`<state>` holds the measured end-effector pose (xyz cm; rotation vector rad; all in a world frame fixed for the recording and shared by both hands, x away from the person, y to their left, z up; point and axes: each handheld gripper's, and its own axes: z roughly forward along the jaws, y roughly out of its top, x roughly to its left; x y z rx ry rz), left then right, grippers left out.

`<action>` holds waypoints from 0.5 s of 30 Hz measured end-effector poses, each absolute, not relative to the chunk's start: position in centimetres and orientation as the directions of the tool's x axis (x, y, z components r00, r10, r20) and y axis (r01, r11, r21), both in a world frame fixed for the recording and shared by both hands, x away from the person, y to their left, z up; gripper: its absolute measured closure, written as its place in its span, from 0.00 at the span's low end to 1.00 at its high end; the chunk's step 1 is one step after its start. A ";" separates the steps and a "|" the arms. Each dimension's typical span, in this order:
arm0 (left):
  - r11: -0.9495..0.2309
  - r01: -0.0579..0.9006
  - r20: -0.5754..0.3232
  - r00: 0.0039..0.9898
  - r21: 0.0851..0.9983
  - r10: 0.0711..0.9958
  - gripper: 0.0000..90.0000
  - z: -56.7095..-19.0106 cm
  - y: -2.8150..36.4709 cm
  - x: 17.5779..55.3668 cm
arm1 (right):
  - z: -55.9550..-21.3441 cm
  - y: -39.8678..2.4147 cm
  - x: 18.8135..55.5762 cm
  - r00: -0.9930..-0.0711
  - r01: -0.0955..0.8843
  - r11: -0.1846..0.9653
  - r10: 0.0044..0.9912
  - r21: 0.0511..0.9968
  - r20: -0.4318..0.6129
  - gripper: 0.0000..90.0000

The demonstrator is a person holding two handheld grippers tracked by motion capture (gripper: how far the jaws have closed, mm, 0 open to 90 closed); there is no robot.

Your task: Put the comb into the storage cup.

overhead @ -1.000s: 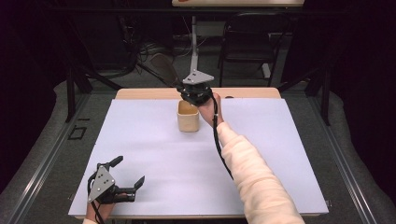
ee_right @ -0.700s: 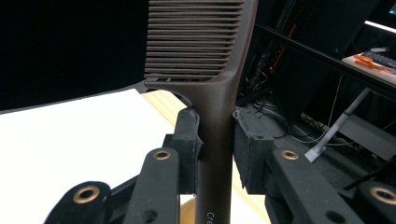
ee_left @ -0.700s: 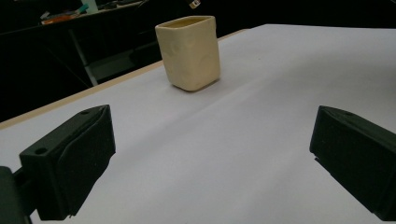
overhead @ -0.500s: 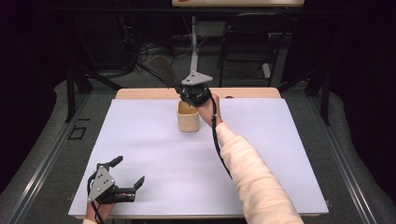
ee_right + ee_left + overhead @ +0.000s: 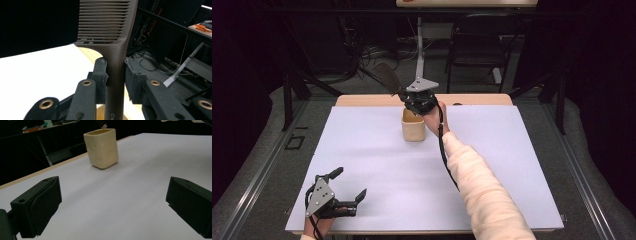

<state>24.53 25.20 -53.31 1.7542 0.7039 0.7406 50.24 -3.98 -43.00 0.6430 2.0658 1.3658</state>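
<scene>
A white sheet (image 5: 377,165) is covering the bench (image 5: 362,100), whose wooden edge is showing at the top of the sheet. Grey floor (image 5: 262,150) is lying at both sides. In the upper part of the frame, a dark chair (image 5: 474,45), a grey stand (image 5: 419,47) and tangled cables (image 5: 377,52) are standing in shadow.
</scene>
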 end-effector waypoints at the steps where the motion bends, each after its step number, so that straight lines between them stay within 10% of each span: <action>1: -0.269 0.105 0.143 0.635 0.957 0.759 0.00 -53.3 25.2 24.5 | -43.0 -4.0 50.3 -0.720 0.082 0.363 0.665 0.928 -0.196 0.80; 15: -0.269 0.106 0.143 0.634 0.957 0.760 0.00 -53.3 25.2 24.5 | -43.9 -4.1 50.6 -0.725 0.103 0.367 0.664 0.924 -0.183 0.80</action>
